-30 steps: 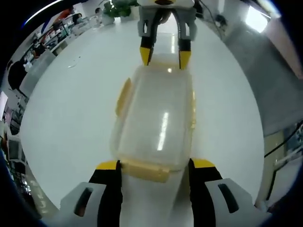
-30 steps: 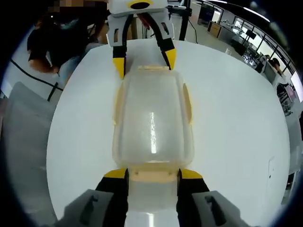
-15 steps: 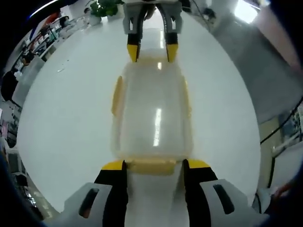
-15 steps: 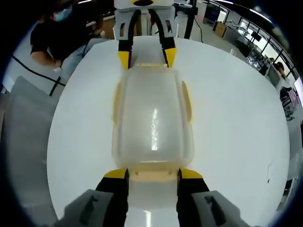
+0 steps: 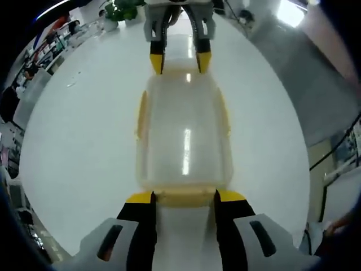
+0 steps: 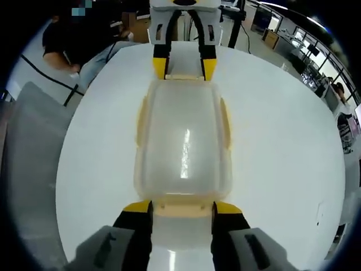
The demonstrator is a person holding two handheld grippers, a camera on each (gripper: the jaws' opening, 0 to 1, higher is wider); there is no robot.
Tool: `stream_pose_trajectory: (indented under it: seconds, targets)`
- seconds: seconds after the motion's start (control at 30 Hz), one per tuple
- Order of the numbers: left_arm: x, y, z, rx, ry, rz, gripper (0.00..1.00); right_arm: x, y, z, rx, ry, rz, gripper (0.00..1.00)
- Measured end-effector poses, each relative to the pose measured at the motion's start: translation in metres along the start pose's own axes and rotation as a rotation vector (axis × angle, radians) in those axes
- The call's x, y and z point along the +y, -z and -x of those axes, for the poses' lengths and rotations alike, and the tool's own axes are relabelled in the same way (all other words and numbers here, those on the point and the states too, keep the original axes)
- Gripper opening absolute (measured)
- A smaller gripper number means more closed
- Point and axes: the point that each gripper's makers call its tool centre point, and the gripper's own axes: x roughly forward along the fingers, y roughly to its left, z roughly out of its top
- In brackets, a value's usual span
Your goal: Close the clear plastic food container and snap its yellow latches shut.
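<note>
Two end latches are what I work on now. The container (image 5: 184,138) lies with its lid already on, in the middle of a round white table (image 5: 73,135), its long axis running from one of my claws to the other. The near latch (image 5: 184,196) in the left gripper view sits between the jaws of my left gripper (image 5: 184,197), and the jaws stand apart on either side of it; I cannot tell if they touch it. At the far end my right gripper (image 5: 176,61) also has its jaws apart, their yellow tips just at the edge of the lid.

In the right gripper view it is the same from the other side: the container (image 6: 183,144) runs away from me, its near latch (image 6: 183,208) between my right gripper's (image 6: 183,208) jaws, and my left gripper (image 6: 184,68) at the far end.

I judge that the lid is closed and the step in hand is snapping the end latches. The next move needs pressing each latch down against the wall, while the side latch (image 5: 140,116) waits. A person (image 6: 73,42) sits beyond the table.
</note>
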Motion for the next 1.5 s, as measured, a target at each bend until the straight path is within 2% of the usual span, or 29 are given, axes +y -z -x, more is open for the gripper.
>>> stream_pose_trajectory:
  seconds: [0.07,0.23,0.3,0.37,0.53,0.9,1.27,1.5]
  targets:
    - [-0.003,-0.003,0.000,0.017,-0.006,0.014,0.37,0.000,0.000,-0.001,0.012,0.003,0.000,0.38]
    - [-0.005,-0.003,0.002,0.013,-0.003,0.015,0.36,0.001,0.000,0.000,0.037,0.002,-0.002,0.37]
    - [-0.005,-0.003,0.001,0.039,-0.005,0.014,0.36,0.001,0.000,0.000,0.049,0.001,0.002,0.37]
    - [-0.005,-0.004,0.002,0.052,-0.009,0.010,0.36,0.001,0.000,0.000,0.048,-0.003,-0.003,0.37]
    - [-0.005,-0.008,0.012,0.039,-0.012,-0.001,0.36,0.004,0.001,0.005,0.032,-0.019,-0.010,0.37]
    - [-0.012,-0.018,0.037,0.037,-0.022,0.003,0.36,0.009,-0.011,0.037,-0.044,-0.031,-0.003,0.37]
    - [-0.013,-0.041,0.065,0.014,-0.053,-0.016,0.36,0.013,-0.011,0.067,-0.059,-0.013,0.007,0.37]
    - [-0.017,-0.053,0.069,0.016,-0.057,-0.020,0.36,0.016,-0.004,0.076,-0.049,-0.011,0.014,0.37]
